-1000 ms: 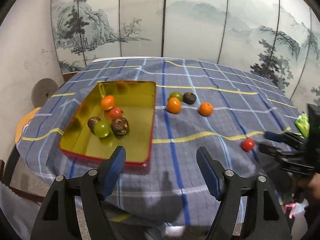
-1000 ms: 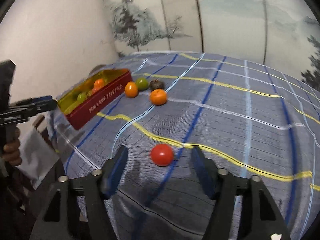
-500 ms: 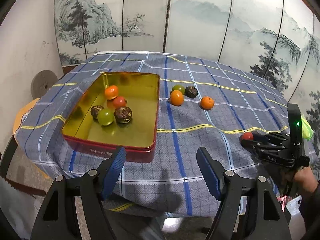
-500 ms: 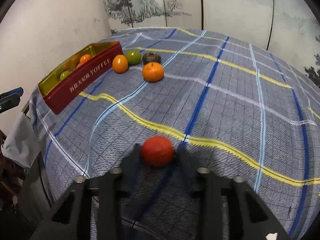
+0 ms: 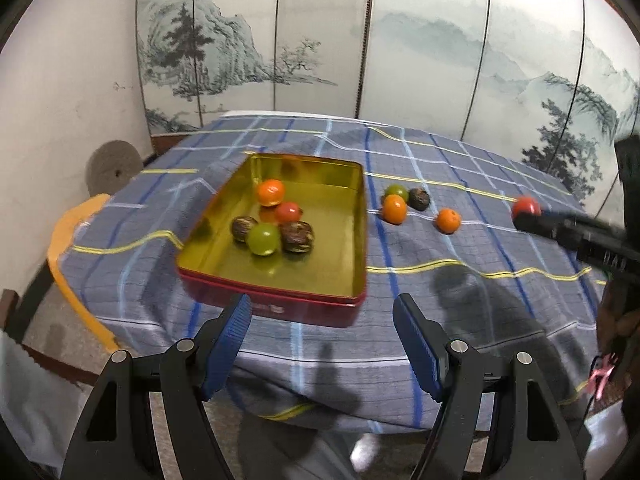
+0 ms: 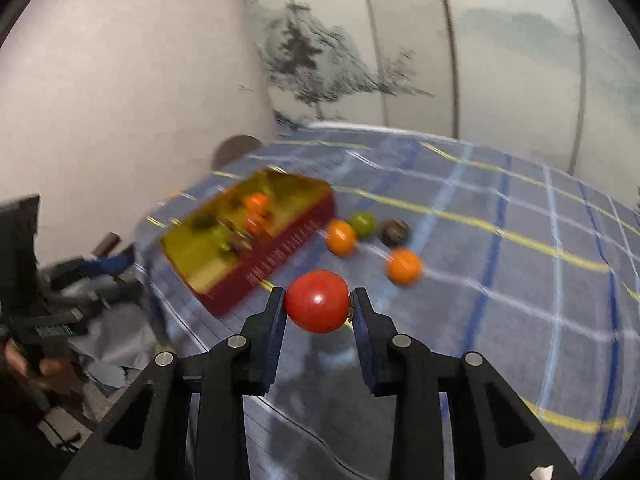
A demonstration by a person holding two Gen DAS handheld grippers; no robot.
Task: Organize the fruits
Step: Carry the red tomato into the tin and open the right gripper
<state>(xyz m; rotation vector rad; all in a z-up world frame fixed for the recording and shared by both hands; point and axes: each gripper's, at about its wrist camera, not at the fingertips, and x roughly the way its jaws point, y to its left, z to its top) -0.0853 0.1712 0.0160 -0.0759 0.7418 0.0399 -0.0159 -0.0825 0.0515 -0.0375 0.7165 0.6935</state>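
Painted folding screens (image 5: 420, 48) with misty mountains and pines stand behind a table covered by a blue-grey plaid tablecloth (image 5: 460, 288) crossed with yellow, white and blue lines; a plain white wall (image 5: 60, 100) closes the left side. On the cloth's left half sits a rectangular tin (image 5: 340, 240), gold inside and red outside, holding five fruits clustered in its far-left part: an orange one, a red one, a green one and two dark brown ones. Just right of the tin lie a green fruit (image 5: 396, 190), a dark brown fruit (image 5: 419, 199) and an orange fruit (image 5: 394, 209) close together, with a second orange fruit (image 5: 448, 220) a little farther right. The right gripper (image 6: 318, 304) has its jaws clamped on a red tomato (image 6: 317, 301), held above the cloth near the table's right part; in the left wrist view the tomato (image 5: 525, 207) shows at the tip of that gripper, right of the loose fruits. The left gripper (image 5: 322, 334) hangs off the table's near edge with its jaws wide apart and nothing between them, the tin's near wall just beyond. Off the left edge, an orange-rimmed chair (image 5: 68, 264) and a grey round disc (image 5: 114, 168) stand by the wall. Bare cloth stretches across the far and right parts of the table, and between the tomato and the tin only the four loose fruits lie in the way.
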